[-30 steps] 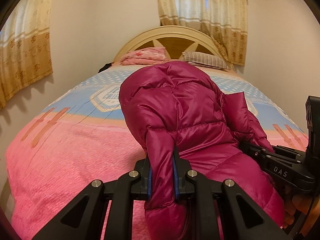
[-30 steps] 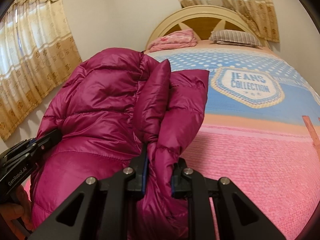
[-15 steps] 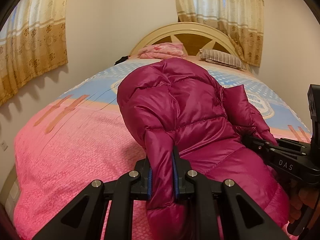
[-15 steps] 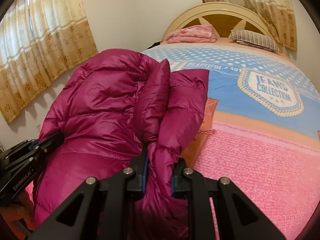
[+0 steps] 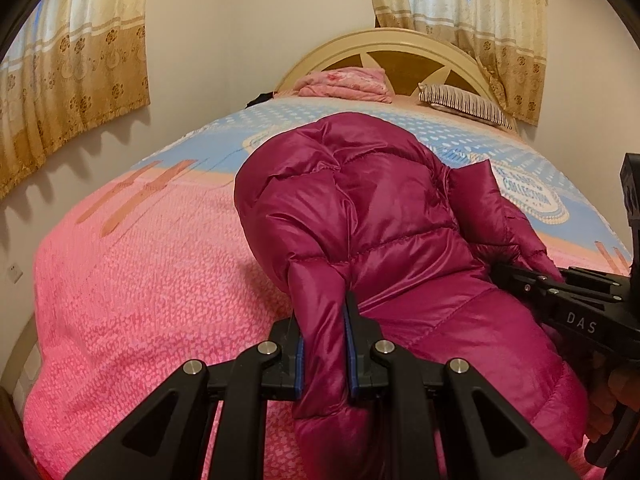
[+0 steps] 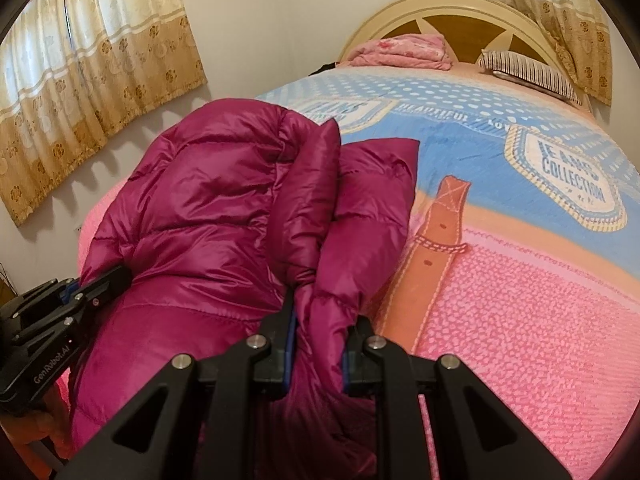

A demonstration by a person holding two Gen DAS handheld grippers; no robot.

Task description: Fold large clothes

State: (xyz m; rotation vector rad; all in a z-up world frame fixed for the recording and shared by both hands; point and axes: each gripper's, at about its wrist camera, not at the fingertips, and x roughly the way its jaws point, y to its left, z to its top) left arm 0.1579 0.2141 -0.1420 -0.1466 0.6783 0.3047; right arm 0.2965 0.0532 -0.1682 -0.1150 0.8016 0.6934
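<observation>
1. Risk — the slick puffy jacket (image 5: 384, 240) could have slid out of either pinch, or its loose sleeve (right side) flopped open on the bed (image 5: 140, 280).
2. Left claw (image 5: 323, 344) was nearly closed, clamping a jacket fold.
3. Right claw (image 6: 318, 344) likewise — jacket bunched over the bed's pink end.

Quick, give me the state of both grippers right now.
Left gripper: closed on a fold of the magenta down jacket.
Right gripper: closed on another bunched edge of the same jacket.
</observation>
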